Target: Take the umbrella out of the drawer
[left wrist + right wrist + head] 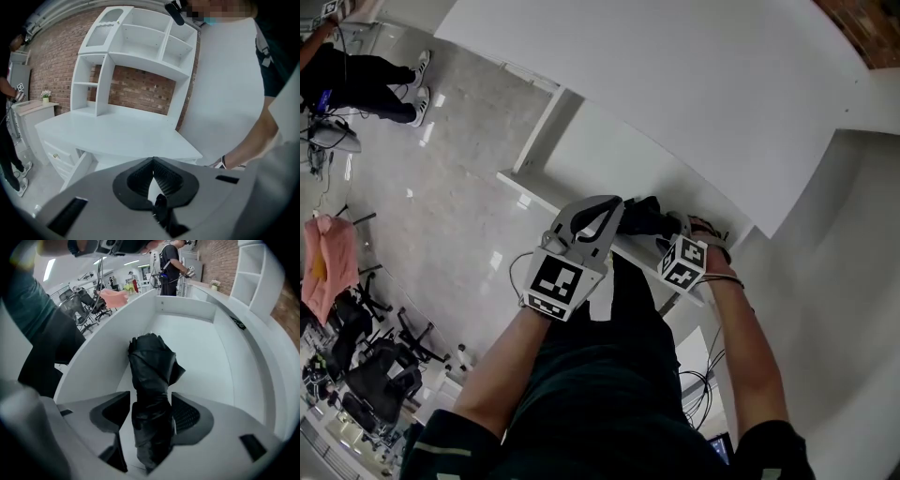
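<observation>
A black folded umbrella (150, 362) lies lengthwise on the floor of the open white drawer (201, 343). My right gripper (150, 394) points steeply down into the drawer and is open, its jaws standing on either side of the umbrella's near end. There is a gap at the left pad; the right pad (183, 414) is close beside the fabric. In the head view the right gripper's marker cube (682, 262) sits over the drawer (609, 159), and the jaws are hidden. My left gripper (598, 220) hovers over the drawer's front edge, shut (153, 164), facing the desk.
The white desk top (675, 84) overhangs the drawer. A white shelf unit (140, 42) stands on the desk against a brick wall. A person (366, 80) stands at the far left, near office chairs (366, 375) and a pink cloth (328, 262). Cables (698, 384) lie below.
</observation>
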The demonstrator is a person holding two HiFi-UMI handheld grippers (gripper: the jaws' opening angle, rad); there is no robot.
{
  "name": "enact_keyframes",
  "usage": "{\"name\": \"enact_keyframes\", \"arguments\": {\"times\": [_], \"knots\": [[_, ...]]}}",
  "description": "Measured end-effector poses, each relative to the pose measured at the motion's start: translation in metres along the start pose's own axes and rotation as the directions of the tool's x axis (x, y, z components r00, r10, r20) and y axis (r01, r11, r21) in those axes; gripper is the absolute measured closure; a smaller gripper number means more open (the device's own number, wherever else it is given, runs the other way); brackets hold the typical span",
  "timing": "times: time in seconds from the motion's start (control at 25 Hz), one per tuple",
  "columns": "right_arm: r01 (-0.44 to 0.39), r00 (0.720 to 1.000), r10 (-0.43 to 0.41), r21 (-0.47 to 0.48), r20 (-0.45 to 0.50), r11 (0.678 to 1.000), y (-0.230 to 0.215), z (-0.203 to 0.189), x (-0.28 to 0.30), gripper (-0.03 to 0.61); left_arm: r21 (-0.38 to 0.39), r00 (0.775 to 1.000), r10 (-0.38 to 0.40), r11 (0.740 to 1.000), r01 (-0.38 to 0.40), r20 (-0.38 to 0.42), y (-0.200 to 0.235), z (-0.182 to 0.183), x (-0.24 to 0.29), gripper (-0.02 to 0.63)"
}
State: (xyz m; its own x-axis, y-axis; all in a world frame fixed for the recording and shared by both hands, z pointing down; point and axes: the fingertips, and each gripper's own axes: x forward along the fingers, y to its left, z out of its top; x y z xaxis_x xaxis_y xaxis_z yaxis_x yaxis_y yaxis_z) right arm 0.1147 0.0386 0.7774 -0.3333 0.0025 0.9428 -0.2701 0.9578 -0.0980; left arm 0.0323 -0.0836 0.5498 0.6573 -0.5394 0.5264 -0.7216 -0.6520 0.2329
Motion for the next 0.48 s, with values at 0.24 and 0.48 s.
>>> {"name": "enact_keyframes", "arguments": {"times": [0.24,0.48], "knots": [[0.003,0.999,-0.005,-0.039,-0.053,0.999,-0.002,-0.003,0.021,0.328,-0.015,1.0,0.008,1.0,-0.008,-0.008,0.008,-0.004,-0.003,0.607],[0.014,0.994,-0.021,-0.06,-0.105,0.998,-0.004,-0.006,0.037,0.33,-0.028,1.0,0.019,0.999,-0.019,-0.012,0.014,-0.006,-0.006,0.607]]}}
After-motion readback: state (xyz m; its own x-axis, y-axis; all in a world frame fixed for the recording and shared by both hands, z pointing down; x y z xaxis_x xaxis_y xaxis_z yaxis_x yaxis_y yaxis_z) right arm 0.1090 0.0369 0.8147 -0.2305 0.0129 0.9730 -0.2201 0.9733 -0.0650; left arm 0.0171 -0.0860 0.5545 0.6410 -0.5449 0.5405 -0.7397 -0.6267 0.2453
